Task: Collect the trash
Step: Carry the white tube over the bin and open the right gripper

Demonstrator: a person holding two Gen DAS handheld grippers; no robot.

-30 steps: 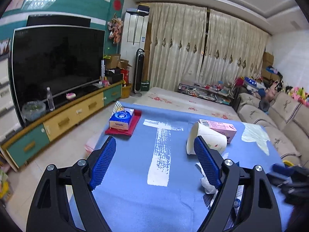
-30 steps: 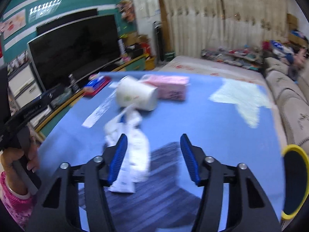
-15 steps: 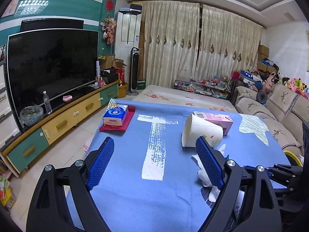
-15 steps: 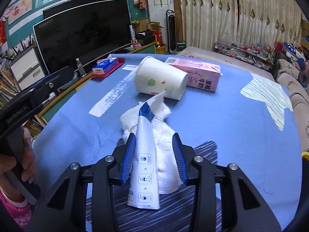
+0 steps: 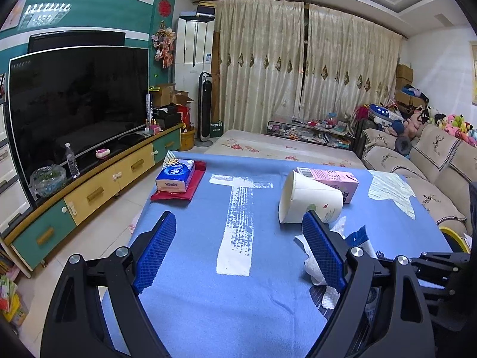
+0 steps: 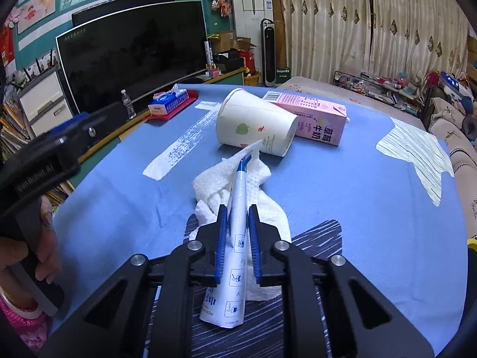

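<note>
My right gripper is shut on a white and blue wrapper that lies over a crumpled white paper towel on the blue tablecloth. A white paper cup lies on its side beyond it, against a pink milk carton. In the left wrist view my left gripper is open and empty above the cloth; the cup, the carton and the towel sit by its right finger.
A blue tissue pack rests on a red cloth at the table's far left. A yellow-rimmed bin shows at the right edge. A TV cabinet stands left, a sofa right.
My right gripper has closed on the wrapper, from wide open a second ago. My left gripper has stayed open, shifting slightly.
</note>
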